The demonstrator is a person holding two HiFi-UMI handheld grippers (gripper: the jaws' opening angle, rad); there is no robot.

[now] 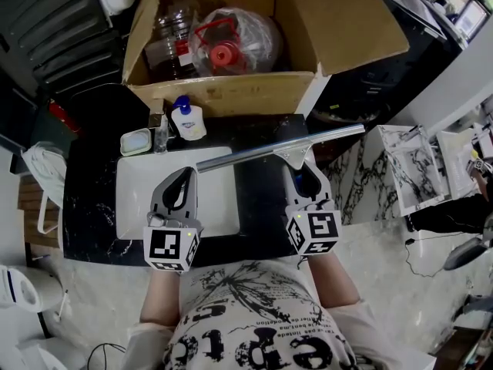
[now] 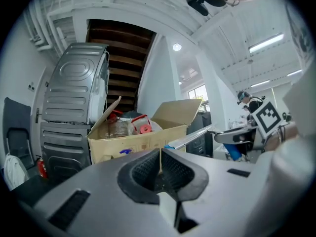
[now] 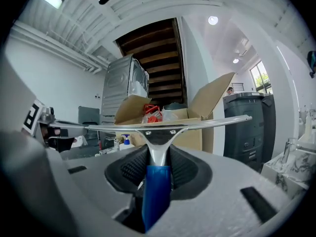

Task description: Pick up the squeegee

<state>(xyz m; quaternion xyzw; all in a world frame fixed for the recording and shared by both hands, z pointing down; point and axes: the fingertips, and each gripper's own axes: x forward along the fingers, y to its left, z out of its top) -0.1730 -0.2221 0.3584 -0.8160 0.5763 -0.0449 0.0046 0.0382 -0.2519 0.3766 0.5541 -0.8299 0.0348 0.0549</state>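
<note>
My right gripper (image 1: 304, 177) is shut on the squeegee (image 1: 277, 146), held above the black counter. Its long metal blade runs from lower left to upper right in the head view. In the right gripper view the blue handle (image 3: 156, 191) sits between the pads of the right gripper (image 3: 157, 171), and the blade (image 3: 197, 123) stretches level across the picture. My left gripper (image 1: 185, 179) hovers over the white sink (image 1: 135, 195), shut with nothing in it. In the left gripper view the left gripper (image 2: 160, 163) shows its pads meeting, and the squeegee's blade (image 2: 196, 135) shows at the right.
An open cardboard box (image 1: 231, 95) with plastic jars stands behind the counter (image 1: 262, 206). A soap bottle (image 1: 187, 120) and a soap dish (image 1: 135, 141) sit at the sink's far edge. A washing machine (image 2: 74, 112) stands at the left, marble tiles (image 1: 416, 168) lie at the right.
</note>
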